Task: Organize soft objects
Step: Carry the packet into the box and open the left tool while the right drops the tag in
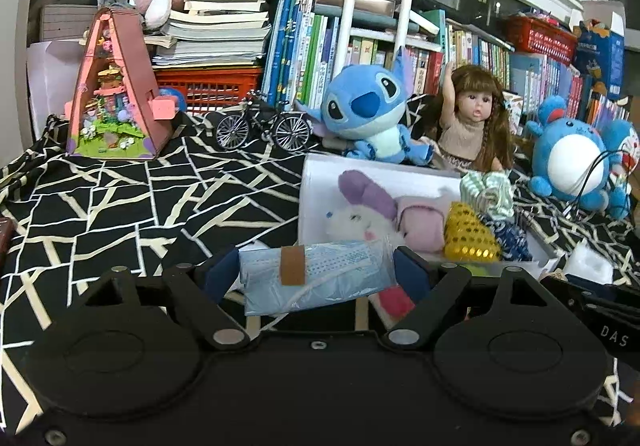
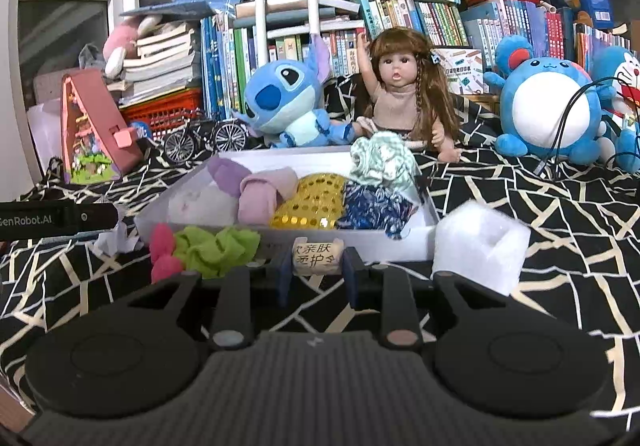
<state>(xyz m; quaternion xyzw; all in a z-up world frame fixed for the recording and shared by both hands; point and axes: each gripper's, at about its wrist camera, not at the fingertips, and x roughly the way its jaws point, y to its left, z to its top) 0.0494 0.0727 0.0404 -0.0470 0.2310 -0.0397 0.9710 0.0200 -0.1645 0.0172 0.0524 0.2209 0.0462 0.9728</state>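
Note:
My left gripper (image 1: 318, 274) is shut on a blue face-mask pack (image 1: 316, 278) with a brown sticker, held just in front of the white box (image 1: 316, 181). The box holds a white and purple plush (image 1: 360, 213), a pink roll (image 1: 424, 221), a gold sequin pouch (image 1: 470, 236), a blue patterned scrunchie (image 1: 508, 238) and a green striped scrunchie (image 1: 488, 191). My right gripper (image 2: 316, 270) is shut on a small beige packet with Chinese print (image 2: 316, 260), at the white box's near wall (image 2: 380, 242). A green scrunchie (image 2: 216, 250) and a pink piece (image 2: 162, 250) lie left of it.
A Stitch plush (image 2: 284, 101), a doll (image 2: 400, 93) and a blue round plush (image 2: 548, 109) sit behind the box before shelves of books. A miniature bicycle (image 1: 264, 125) and pink triangular dollhouse (image 1: 116, 93) stand at the left. A white foam block (image 2: 480, 246) lies right of the box.

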